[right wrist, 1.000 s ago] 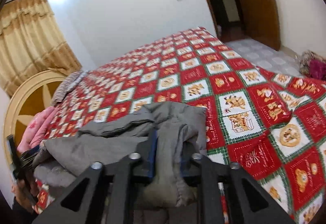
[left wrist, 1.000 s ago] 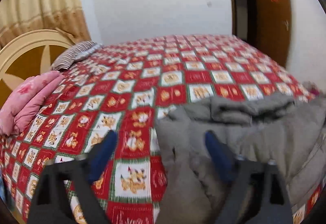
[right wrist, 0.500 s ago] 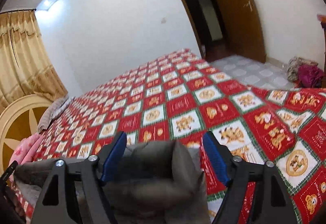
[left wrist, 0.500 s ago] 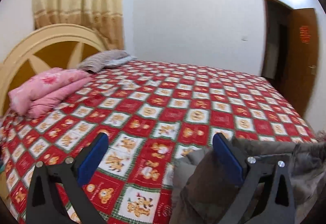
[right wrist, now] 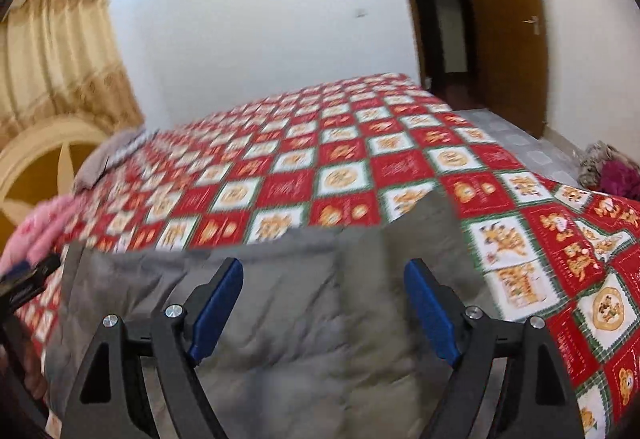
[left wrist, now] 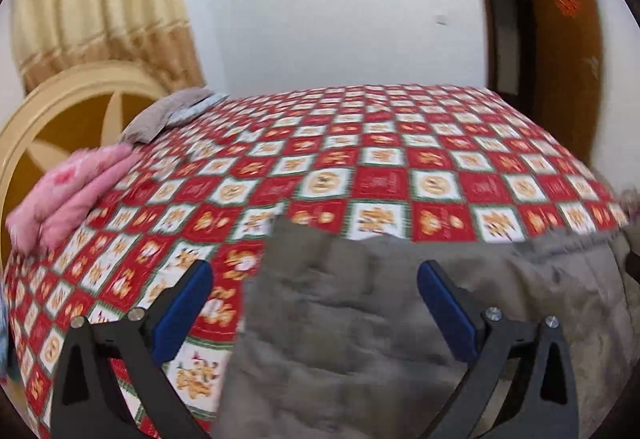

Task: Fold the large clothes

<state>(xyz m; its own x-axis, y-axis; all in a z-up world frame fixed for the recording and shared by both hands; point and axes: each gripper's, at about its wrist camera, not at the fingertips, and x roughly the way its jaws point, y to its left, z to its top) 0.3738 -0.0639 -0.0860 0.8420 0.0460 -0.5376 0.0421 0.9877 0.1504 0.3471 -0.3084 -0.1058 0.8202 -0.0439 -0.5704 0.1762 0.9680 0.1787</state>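
A grey padded coat [left wrist: 360,319] lies folded on the near edge of the bed, its top fold flat and wide. My left gripper [left wrist: 314,279] hovers open over the coat's left part, with its left finger over the bedspread and its right finger over the cloth. In the right wrist view the same coat [right wrist: 300,319] fills the lower middle. My right gripper [right wrist: 323,271] stands wide open above it, and its blue pads [right wrist: 218,303] touch nothing. At the far left edge of that view the left gripper's dark finger [right wrist: 28,279] shows.
A red and white checked bedspread [left wrist: 380,167] covers the bed. A pink folded quilt [left wrist: 68,195] and a striped pillow [left wrist: 168,115] lie by the cream headboard [left wrist: 60,111]. A brown door [right wrist: 504,27] and a heap of clothes on the floor [right wrist: 608,171] are at the right.
My right gripper was shut on a fold of the coat and has opened and let it go. The left gripper stayed open and shifted right, over the coat. The coat now lies flatter.
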